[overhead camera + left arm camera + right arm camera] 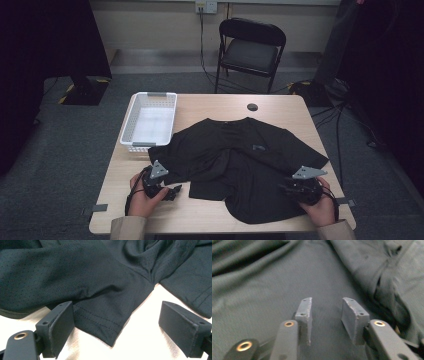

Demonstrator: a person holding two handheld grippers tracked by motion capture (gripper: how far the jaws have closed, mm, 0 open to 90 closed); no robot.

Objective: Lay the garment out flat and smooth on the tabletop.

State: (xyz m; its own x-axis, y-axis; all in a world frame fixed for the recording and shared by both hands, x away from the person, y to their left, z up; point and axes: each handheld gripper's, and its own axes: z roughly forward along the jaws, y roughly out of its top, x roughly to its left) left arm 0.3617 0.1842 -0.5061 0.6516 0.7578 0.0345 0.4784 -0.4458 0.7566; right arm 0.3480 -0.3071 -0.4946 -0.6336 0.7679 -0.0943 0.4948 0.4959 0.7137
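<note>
A: Where is the black mesh-knit T-shirt [240, 160] lying?

B: Spread across the middle of the light wooden desk [280, 102], collar toward the far edge; its lower half is folded and rumpled toward the near edge; one sleeve reaches toward the white plastic slatted basket [149, 120] at the desk's far left.

A: And the left claw [172, 191]?

B: Held low at the near left, just beside the shirt; in the left gripper view its jaws stand wide apart with a hemmed corner of the fabric [100, 317] lying between them on the desk; the left pad seems to meet the cloth's edge, the right pad is clear of it; nothing is pinched.

A: The right claw [289, 189]?

B: At the near right, over the shirt; its jaws are partly parted, fabric beneath the gap, nothing clamped.

A: Beyond the desk?

B: A small black round disc [252, 107] near the far edge; a black folding chair [250, 50] behind on grey carpet.
</note>
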